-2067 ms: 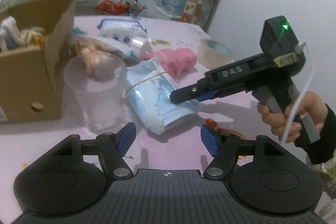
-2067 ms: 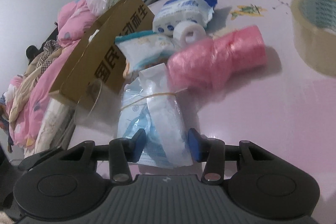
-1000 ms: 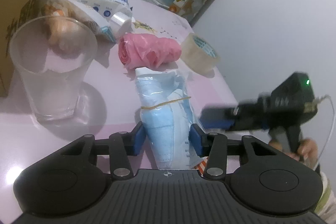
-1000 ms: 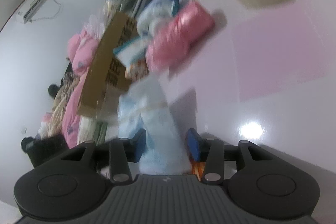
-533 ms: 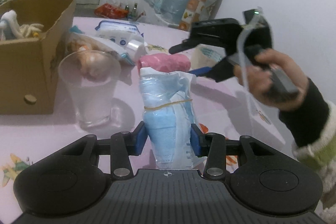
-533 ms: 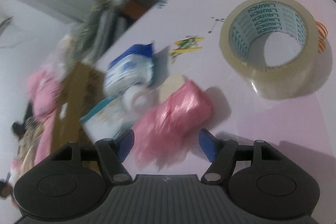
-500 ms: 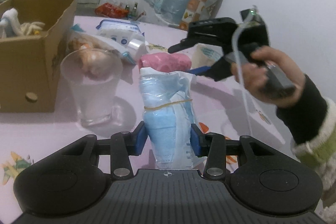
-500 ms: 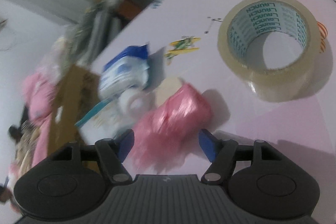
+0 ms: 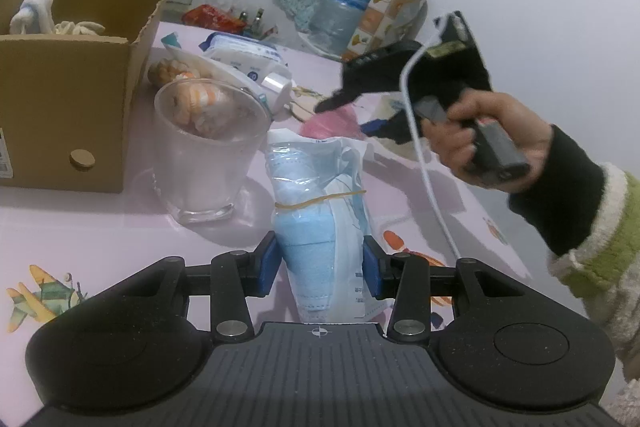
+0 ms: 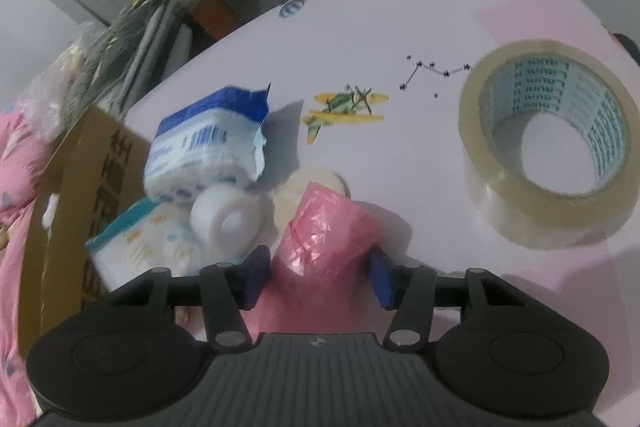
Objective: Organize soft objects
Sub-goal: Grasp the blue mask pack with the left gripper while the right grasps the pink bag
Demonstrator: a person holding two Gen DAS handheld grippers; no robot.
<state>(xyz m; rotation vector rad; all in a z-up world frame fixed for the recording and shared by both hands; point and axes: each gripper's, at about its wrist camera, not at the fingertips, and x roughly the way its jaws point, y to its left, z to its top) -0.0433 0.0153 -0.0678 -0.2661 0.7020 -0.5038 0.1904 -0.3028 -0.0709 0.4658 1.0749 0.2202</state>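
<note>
A clear pack of blue face masks [image 9: 320, 211] bound by a rubber band stands between the blue pads of my left gripper [image 9: 320, 263], which is shut on its lower part. A pink plastic bag roll [image 10: 324, 235] lies on the pink table [image 10: 400, 27]. My right gripper [image 10: 318, 277] straddles it, its jaws closing, with both pads against the roll's sides. In the left wrist view a hand holds the right gripper [image 9: 344, 117] over the pink roll [image 9: 336, 125], just behind the mask pack.
An open cardboard box [image 9: 68, 99] with soft items stands at the left, a clear glass [image 9: 208, 163] beside it. A blue-white tissue pack [image 10: 204, 147], a small white tape roll [image 10: 228, 223] and a printed bag [image 10: 148, 243] lie by the box. A large tape roll [image 10: 548, 203] sits at the right.
The mask pack passed from my right gripper to my left one. The right gripper swung away to the pink roll, opened wide over it and has narrowed onto it.
</note>
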